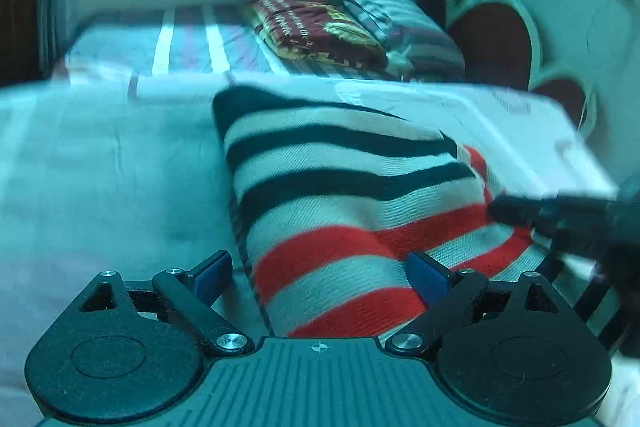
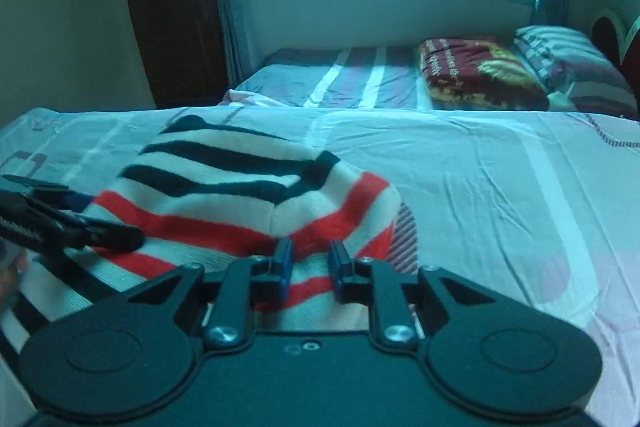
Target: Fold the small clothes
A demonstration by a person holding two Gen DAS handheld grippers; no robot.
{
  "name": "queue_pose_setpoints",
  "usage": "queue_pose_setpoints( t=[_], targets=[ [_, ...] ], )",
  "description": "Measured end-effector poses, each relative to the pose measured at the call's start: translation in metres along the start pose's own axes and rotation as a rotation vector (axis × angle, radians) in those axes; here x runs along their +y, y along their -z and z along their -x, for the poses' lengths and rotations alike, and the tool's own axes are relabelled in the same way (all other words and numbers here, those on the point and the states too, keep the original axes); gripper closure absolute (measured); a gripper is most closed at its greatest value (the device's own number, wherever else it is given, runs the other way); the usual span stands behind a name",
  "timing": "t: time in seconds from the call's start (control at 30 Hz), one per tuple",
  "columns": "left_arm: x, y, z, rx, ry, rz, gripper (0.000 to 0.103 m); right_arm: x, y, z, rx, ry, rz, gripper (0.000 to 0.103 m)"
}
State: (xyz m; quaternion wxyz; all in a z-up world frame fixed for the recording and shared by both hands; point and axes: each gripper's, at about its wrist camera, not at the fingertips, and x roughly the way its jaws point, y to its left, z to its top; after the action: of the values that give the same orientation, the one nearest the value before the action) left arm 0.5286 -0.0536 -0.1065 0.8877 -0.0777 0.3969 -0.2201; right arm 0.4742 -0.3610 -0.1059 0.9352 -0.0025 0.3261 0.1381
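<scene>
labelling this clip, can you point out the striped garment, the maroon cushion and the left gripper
striped garment (image 2: 224, 203): right wrist view, white band near its middle
maroon cushion (image 2: 476, 71): right wrist view, its top face
left gripper (image 1: 320, 273): left wrist view, midway between its blue fingertips
</scene>
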Motion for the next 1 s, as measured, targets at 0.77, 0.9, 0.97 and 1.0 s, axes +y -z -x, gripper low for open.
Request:
queue_pose_setpoints(
  t=[0.77,0.9,0.97,1.0],
  targets=[
    [-0.018,0.073,0.074,-0.002,0.068,-0.106,0.009,0.039,0.062,0.100,-0.063,-0.007,0.158,0.081],
    [-0.015,0.103,0.079,-0.036,0.031,-0.189,0.008,0.022,0.093,0.092,-0.055,0.016,0.108,0.075],
    [-0.015,0.101,0.084,-0.027,0.021,-0.173,0.008,0.012,0.088,0.096,-0.042,-0.017,0.017,0.075],
    [-0.016,0.099,0.088,-0.022,0.013,-0.164,0.008,0.011,0.086,0.102,-0.052,-0.024,-0.013,0.078]
  ],
)
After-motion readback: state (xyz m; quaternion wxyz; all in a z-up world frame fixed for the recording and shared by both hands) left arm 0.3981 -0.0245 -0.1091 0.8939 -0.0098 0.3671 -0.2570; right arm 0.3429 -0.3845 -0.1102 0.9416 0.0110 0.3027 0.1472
